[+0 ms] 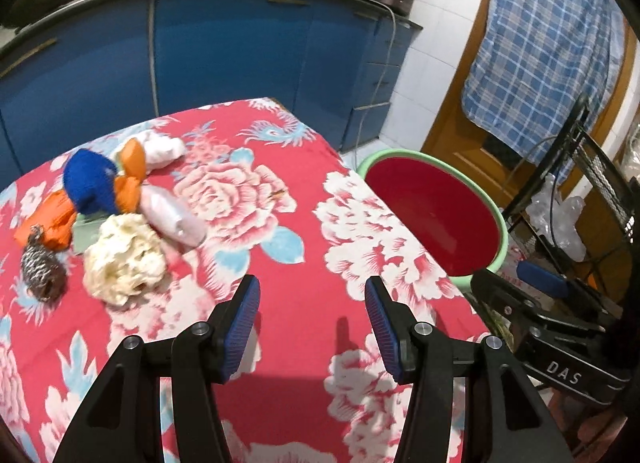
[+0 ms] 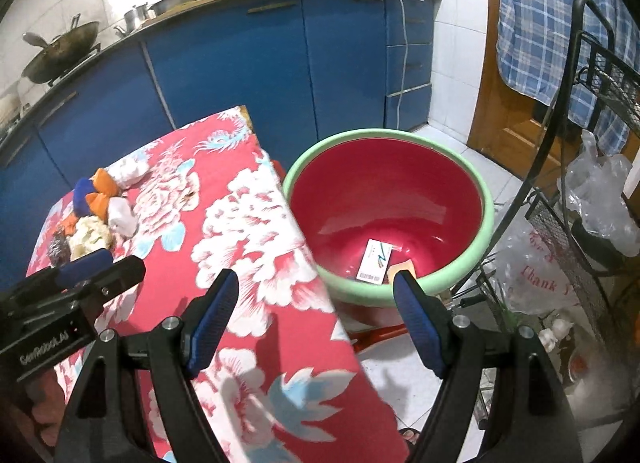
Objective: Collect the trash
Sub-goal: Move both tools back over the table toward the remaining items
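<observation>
Currently your left gripper and right gripper both hold their fingers apart and empty; trash pile lies on the table.

Blue kitchen cabinets, white tiled floor, wooden door.
</observation>
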Demonstrator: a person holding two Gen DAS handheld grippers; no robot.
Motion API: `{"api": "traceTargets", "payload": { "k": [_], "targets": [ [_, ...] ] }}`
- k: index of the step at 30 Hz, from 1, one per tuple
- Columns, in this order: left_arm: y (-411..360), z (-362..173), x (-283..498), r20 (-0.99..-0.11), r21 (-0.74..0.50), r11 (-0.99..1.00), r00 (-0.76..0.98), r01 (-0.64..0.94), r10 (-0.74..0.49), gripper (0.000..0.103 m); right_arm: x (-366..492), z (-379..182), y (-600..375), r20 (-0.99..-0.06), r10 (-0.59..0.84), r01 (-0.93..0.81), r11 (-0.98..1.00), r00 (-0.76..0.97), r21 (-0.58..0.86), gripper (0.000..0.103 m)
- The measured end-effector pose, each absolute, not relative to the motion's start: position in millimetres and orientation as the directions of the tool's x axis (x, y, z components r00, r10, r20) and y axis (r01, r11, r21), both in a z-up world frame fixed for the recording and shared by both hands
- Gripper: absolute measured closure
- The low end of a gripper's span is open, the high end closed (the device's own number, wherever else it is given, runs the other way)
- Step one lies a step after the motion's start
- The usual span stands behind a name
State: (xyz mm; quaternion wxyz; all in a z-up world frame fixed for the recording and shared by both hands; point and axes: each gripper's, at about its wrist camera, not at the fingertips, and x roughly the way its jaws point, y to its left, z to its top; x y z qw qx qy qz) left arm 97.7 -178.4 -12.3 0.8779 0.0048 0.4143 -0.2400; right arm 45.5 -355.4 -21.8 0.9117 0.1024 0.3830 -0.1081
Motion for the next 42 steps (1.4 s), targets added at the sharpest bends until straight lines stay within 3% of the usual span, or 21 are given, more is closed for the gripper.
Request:
{"api": "traceTargets", "payload": {
  "k": [20,28,42],
  "targets": [
    [-133.0,-5.4,75.5,-0.697,-0.191,0.906,0.597,0.378,-0.396,0.047,44.7,-16.2,-302.2,-0.718,-0.061,0.173,0.981,0.693,0.083,0.023],
    [-91.7,-5.4,71.7,-0.688,-0.130,0.947,0.661,0.294,-0.300,0.047,64.5,-19.3,-264.8,-0.726,-0.007,0.091,0.993,0.687,0.076,0.023],
    [-13.9,-17.2,70.3,-0.712,-0.154,0.981,0.676,0.115,-0.191,0.047,101.6,-32.0,-195.4,-0.745,0.123,-0.060,0.992,0.656,0.111,0.023]
  ]
}}
